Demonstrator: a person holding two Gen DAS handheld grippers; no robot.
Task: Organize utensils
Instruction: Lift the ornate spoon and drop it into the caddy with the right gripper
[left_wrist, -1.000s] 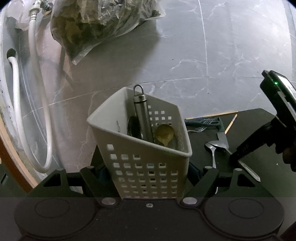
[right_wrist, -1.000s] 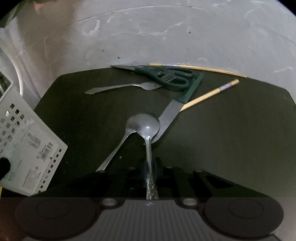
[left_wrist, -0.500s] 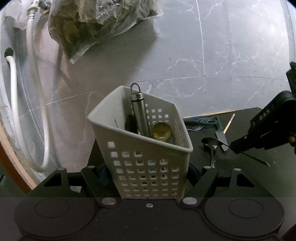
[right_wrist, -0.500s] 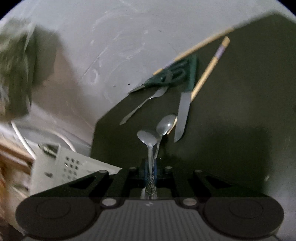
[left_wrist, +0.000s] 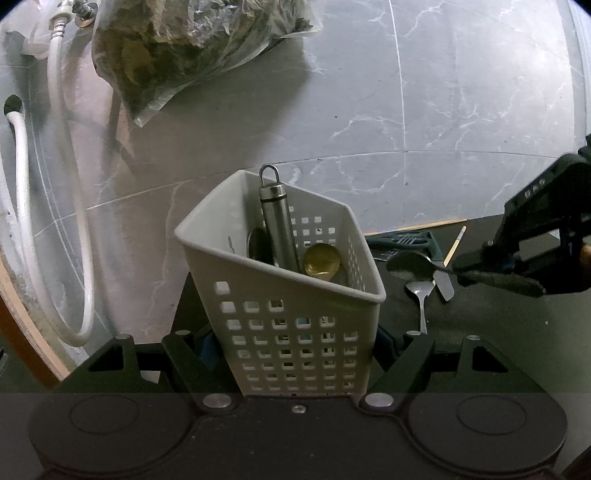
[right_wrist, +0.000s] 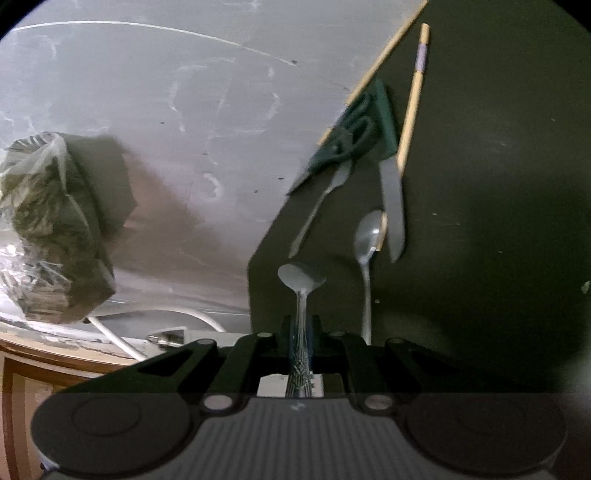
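My left gripper (left_wrist: 295, 343) is shut on a white perforated utensil basket (left_wrist: 288, 310) that holds a steel cylinder tool (left_wrist: 277, 221), a dark spoon and a gold spoon (left_wrist: 321, 260). My right gripper (right_wrist: 301, 332) is shut on the patterned handle of a silver spoon (right_wrist: 301, 280) and holds it in the air. In the left wrist view that spoon (left_wrist: 410, 264) hangs just right of the basket rim, held by the right gripper (left_wrist: 480, 266). On the black mat (right_wrist: 480, 221) lie a second spoon (right_wrist: 367, 236), a knife (right_wrist: 391, 206), a fork (right_wrist: 325, 199), green scissors (right_wrist: 351, 136) and chopsticks (right_wrist: 413, 92).
A plastic bag of dark stuff (left_wrist: 192, 48) and a white hose (left_wrist: 22, 206) lie on the grey marble floor (left_wrist: 406, 110) behind and left of the basket. A wooden edge (right_wrist: 55, 350) runs at the lower left of the right wrist view.
My right gripper lifted the spoon off the mat and swung it left toward the basket, tilting as it went. The basket in my left gripper stayed put.
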